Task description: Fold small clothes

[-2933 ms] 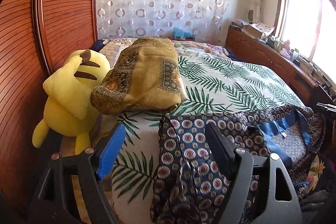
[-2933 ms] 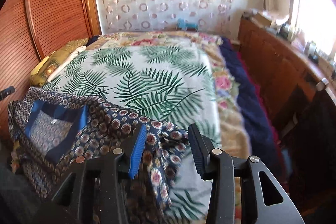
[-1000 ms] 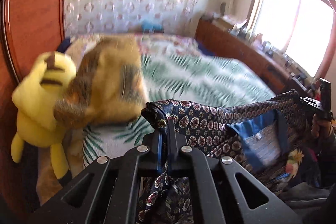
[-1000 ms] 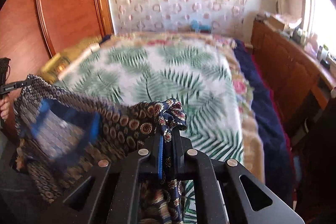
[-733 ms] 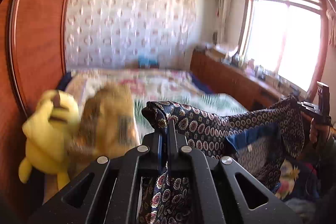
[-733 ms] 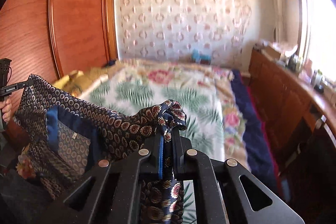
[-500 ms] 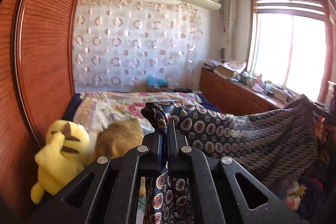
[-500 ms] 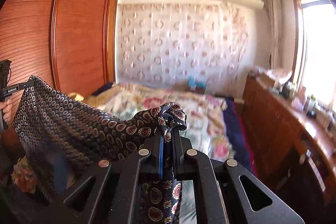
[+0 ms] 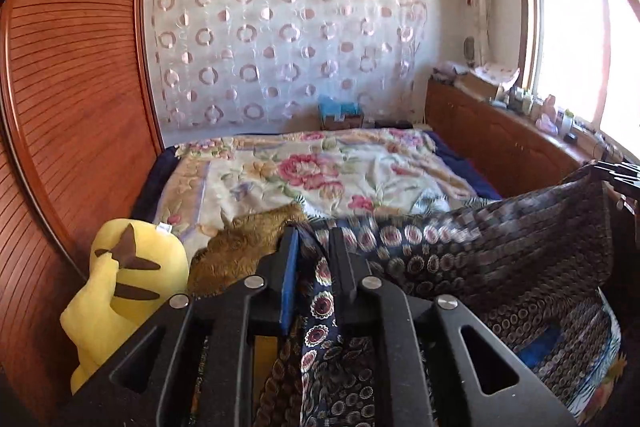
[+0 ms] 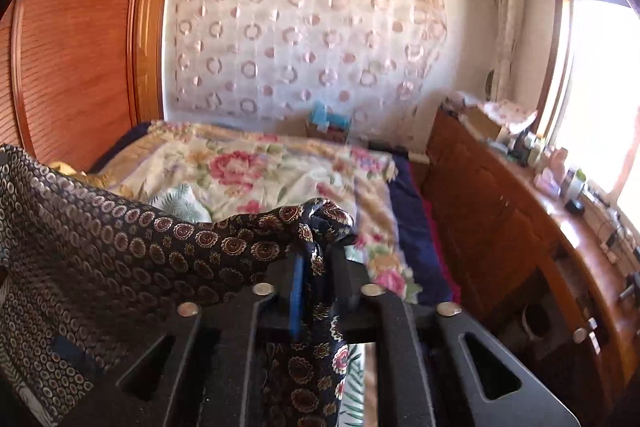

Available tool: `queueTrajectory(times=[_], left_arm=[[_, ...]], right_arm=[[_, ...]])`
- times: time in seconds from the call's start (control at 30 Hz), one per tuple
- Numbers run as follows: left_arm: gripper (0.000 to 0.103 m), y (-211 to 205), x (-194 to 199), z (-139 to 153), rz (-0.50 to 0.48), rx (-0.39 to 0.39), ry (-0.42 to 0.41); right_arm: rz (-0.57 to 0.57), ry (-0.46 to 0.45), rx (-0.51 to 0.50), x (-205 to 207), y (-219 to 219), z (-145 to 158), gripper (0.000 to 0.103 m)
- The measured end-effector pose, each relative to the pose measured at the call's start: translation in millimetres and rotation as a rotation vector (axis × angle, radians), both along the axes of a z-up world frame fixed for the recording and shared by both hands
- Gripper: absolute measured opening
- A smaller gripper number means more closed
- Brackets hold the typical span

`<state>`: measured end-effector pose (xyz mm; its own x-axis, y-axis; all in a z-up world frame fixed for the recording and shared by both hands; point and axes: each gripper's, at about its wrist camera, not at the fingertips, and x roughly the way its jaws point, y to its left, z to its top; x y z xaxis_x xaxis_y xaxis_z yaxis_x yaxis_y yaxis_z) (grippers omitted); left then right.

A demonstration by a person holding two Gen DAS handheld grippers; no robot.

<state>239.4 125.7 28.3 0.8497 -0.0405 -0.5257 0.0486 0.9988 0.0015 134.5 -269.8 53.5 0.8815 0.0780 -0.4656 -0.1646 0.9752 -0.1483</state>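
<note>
Left gripper (image 9: 313, 269): jaws parting, a narrow gap now showing beside the blue pad. A bunched corner of the patterned garment (image 9: 480, 255) hangs between them, loose on at least one side; no firm pinch can be confirmed.

Right gripper (image 10: 318, 277): jaws likewise opening. The opposite corner of the garment (image 10: 132, 251) sits knotted at the tips and trails down between the pads; contact appears slack.

The garment is airborne, stretched as a sheet between the two grippers, its long axis running side to side. From the left jaws it extends toward 3 o'clock; from the right jaws, toward 9 o'clock. Neither hand is nearer: each has one end.

The bed (image 9: 320, 171) lies beyond, at 12 o'clock from both jaws, floral quilt uppermost. A yellow plush toy (image 9: 120, 291) and a brown cushion (image 9: 240, 247) sit at 9 to 10 o'clock of the left gripper, clear of the cloth.

Judgement: a release onto the bed; the sheet should settle crosswise.
</note>
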Motion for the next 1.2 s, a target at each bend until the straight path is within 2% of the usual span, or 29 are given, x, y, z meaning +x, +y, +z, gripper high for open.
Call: queueTrajectory(times=[0.03,0.07,0.13,0.2,0.23,0.3,0.33,0.4,0.5,0.53,0.63,0.73,0.87,0.9,0.97,1.03,1.1,1.2], left_arm=[[0.020,0,-2,-6,0.002,0.012,0.001],[0.023,0,-6,-10,-0.004,0.007,0.009],[0.043,0,-12,-15,-0.021,-0.022,0.022],[0.052,-1,-19,-20,-0.045,-0.036,0.033],[0.063,-2,-21,-23,-0.047,-0.037,0.050],[0.075,-5,-27,-29,-0.048,-0.058,0.072],[0.077,-7,-31,-34,-0.062,-0.073,0.076],[0.077,-13,-39,-44,-0.079,-0.073,0.095],[0.077,-20,-53,-58,-0.077,-0.048,0.104],[0.077,-22,-57,-63,-0.078,-0.051,0.117],[0.077,-24,-66,-76,-0.099,-0.087,0.159],[0.077,-27,-76,-82,-0.114,-0.095,0.163],[0.077,-29,-86,-84,-0.114,-0.105,0.154],[0.077,-27,-86,-83,-0.110,-0.106,0.152],[0.077,-25,-87,-82,-0.099,-0.101,0.148],[0.077,-21,-87,-82,-0.084,-0.088,0.143],[0.077,-17,-86,-81,-0.070,-0.081,0.137],[0.069,-10,-85,-79,-0.050,-0.093,0.127]], right_arm=[[-0.016,0.044,-0.012,11,3,-10,0.041],[-0.027,0.071,-0.021,19,6,-17,0.041],[-0.046,0.095,-0.033,21,9,-35,0.041],[-0.048,0.111,-0.028,19,11,-44,0.041],[-0.040,0.119,-0.017,16,12,-48,0.041],[-0.046,0.142,0.005,12,11,-51,0.041],[-0.044,0.152,0.015,17,4,-50,0.041],[-0.033,0.167,0.038,8,-2,-56,0.041],[-0.024,0.195,0.097,-3,-36,-60,0.042],[-0.025,0.205,0.110,-8,-56,-64,0.043],[-0.032,0.238,0.109,-13,-72,-75,0.056],[-0.060,0.271,0.111,-18,-85,-79,0.056],[-0.119,0.329,0.118,-3,-89,-88,0.055],[-0.126,0.347,0.117,1,-90,-89,0.051],[-0.103,0.344,0.120,6,-83,-87,0.023],[-0.084,0.338,0.120,8,-79,-80,0.007],[-0.057,0.315,0.106,8,-70,-74,0.007],[-0.031,0.307,0.087,4,-57,-66,0.007]])
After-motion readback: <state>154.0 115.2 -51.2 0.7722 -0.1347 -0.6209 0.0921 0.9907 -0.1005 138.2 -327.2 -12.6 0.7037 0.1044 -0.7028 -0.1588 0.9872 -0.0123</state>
